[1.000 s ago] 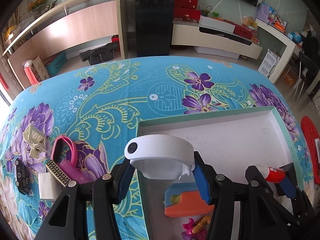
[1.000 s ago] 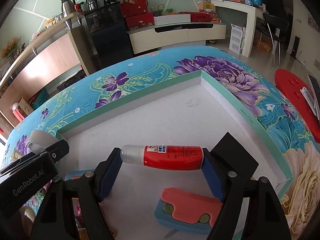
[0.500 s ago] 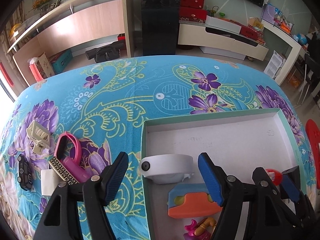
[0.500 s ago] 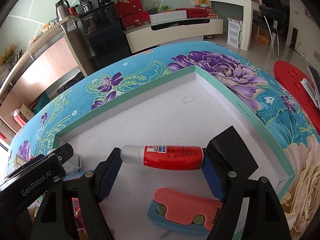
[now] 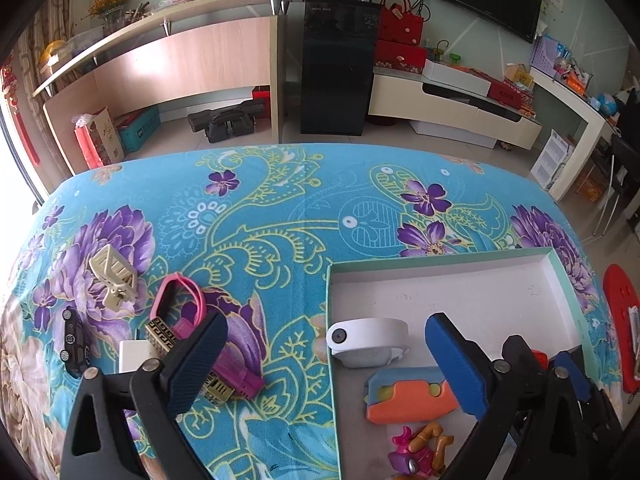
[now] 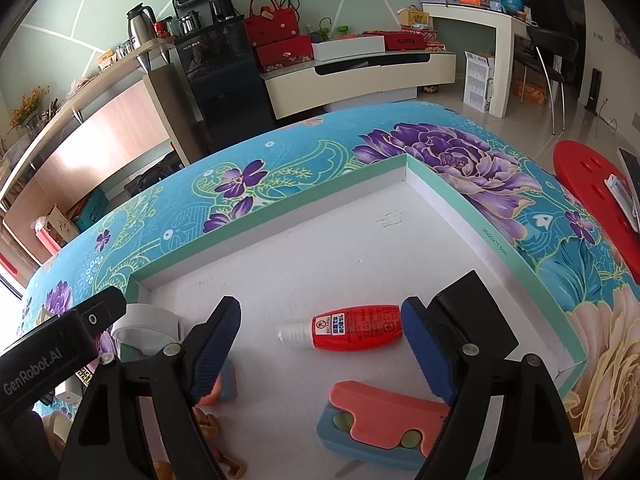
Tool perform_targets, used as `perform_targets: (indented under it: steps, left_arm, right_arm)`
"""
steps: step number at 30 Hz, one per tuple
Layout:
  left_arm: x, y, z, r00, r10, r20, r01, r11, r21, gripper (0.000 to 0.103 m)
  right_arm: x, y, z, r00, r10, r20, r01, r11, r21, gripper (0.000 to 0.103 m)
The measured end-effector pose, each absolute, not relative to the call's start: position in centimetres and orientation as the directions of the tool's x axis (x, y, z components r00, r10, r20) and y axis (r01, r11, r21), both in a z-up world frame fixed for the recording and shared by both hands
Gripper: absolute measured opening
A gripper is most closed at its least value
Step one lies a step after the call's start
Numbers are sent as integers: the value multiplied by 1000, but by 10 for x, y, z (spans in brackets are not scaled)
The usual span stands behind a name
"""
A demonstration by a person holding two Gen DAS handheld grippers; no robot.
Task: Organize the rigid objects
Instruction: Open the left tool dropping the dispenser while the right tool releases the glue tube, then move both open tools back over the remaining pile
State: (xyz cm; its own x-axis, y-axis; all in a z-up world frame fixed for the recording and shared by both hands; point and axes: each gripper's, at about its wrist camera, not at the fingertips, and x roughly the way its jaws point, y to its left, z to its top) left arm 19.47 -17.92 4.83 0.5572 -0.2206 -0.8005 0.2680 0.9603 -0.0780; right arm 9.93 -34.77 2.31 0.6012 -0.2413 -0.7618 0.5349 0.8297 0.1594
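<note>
a: where does the red bottle [image 6: 352,327] lie?

b: on the white floor of the box [image 6: 452,192], on its side, long axis running across between the fingers of the right claw [image 6: 322,344], cap pointing to the claw's left. the fingers stand apart, touching nothing.

a: and the other claw?

b: the left claw [image 5: 326,364] is spread wide too, holding nothing. the white band [image 5: 366,338] rests in the box's near-left corner, between and just beyond its fingers. loose items remain on the flowered bench [image 5: 260,208] to its left, nearer that hand.
</note>
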Motion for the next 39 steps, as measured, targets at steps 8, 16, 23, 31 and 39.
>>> perform_targets:
  steps: [8,16,23,31,39]
  left_arm:
    - [194,-135,47,582,-149,-800,162,985,-66,103]
    - [195,-78,27,562,-36,-827,23,999,-28,103]
    - [190,-28,29,573,32,-819,-84,996,-20,103]
    - [185,21,34,579,85,-811,-185,982,-29,103]
    - [181,64,34,581,116,-806,-275,960,-60,103]
  right_arm:
    - [102,-342,24,610,-232,-758,521,838,163,83]
    - [110,-321,28,635,-220,-740,476,867,150,97]
    - [119,-294,34,676,-180,-715,406,900,157,97]
    - [126,-258,42,725,-124,-677,322,931,173,97]
    - [139,-209,39,750,-27,-661,194,964,180,97]
